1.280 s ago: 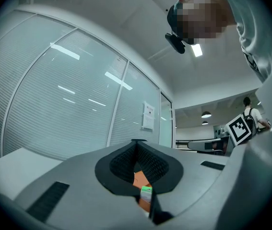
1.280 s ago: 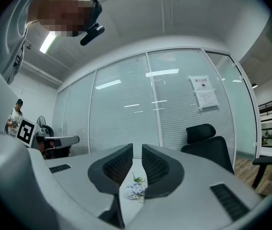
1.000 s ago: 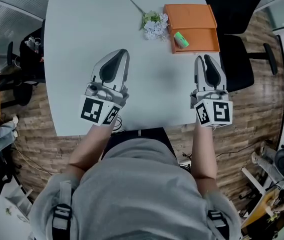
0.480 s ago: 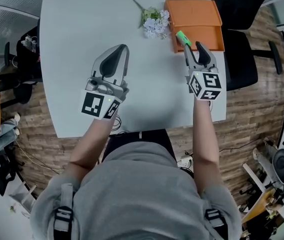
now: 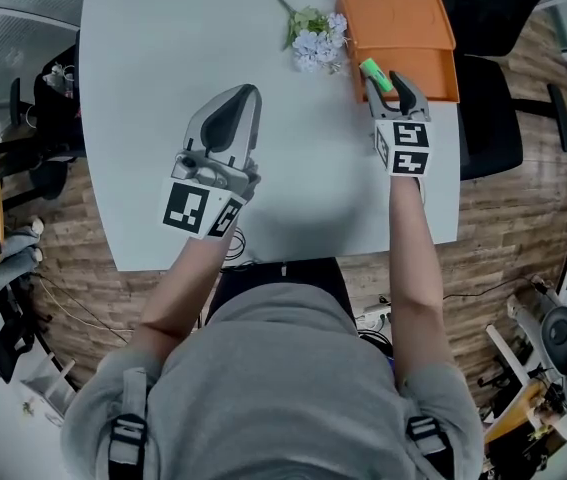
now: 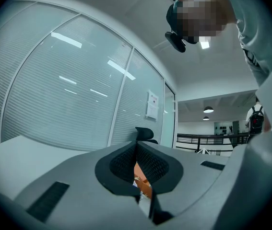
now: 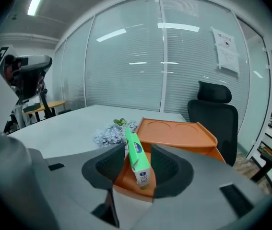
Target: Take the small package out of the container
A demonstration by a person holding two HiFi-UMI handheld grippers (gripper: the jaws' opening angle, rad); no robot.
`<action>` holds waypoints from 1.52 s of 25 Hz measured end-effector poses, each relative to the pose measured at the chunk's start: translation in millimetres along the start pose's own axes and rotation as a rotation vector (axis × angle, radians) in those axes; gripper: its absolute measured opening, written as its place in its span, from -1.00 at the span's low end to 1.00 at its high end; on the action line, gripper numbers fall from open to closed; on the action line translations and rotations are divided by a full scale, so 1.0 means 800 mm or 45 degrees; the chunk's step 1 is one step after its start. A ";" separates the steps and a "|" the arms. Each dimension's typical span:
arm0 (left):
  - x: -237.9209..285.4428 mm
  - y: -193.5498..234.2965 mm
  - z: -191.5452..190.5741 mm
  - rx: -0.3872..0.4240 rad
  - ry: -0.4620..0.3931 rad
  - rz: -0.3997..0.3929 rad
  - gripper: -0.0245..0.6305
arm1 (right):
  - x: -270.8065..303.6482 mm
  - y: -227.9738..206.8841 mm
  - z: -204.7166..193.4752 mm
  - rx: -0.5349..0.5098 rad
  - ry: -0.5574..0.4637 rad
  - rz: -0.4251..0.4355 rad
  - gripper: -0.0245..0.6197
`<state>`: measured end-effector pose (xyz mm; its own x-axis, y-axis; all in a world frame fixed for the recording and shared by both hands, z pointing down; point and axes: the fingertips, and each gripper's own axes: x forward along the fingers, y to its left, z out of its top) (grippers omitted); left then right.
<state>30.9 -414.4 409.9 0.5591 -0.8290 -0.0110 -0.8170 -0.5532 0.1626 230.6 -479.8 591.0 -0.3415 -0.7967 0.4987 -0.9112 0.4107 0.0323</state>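
Observation:
The small green and white package (image 5: 374, 74) (image 7: 136, 158) lies tilted in the near end of the orange tray (image 5: 403, 18) (image 7: 179, 131), at the table's far right. My right gripper (image 5: 389, 78) (image 7: 138, 150) reaches over the tray's near rim. Its jaws are opening, with the package between them and a narrow gap on each side. My left gripper (image 5: 243, 93) (image 6: 136, 145) hovers over the middle of the white table (image 5: 153, 58), jaws shut and empty.
A bunch of pale artificial flowers (image 5: 313, 43) (image 7: 109, 134) lies just left of the tray. A black office chair (image 5: 488, 88) (image 7: 215, 109) stands past the table's right edge. Glass partition walls stand behind the table.
My right gripper has moved forward from the table's near right to the tray and its jaws have spread around the package. The left gripper has barely moved.

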 end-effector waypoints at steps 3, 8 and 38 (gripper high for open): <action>0.002 0.003 -0.001 -0.004 0.003 0.000 -0.86 | 0.008 -0.002 -0.005 -0.015 0.029 -0.001 -0.37; 0.002 0.004 0.000 -0.004 0.002 0.003 -0.86 | 0.002 0.000 0.003 -0.048 0.014 -0.011 -0.55; -0.066 -0.043 0.113 0.076 -0.161 -0.015 -0.86 | -0.337 0.039 0.221 0.089 -0.660 -0.175 -0.56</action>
<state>16.4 -358.8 316.0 0.5495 -0.8240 -0.1378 -0.8196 -0.5637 0.1026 253.5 -330.4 304.4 -0.2710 -0.9626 0.0006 -0.9626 0.2710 0.0004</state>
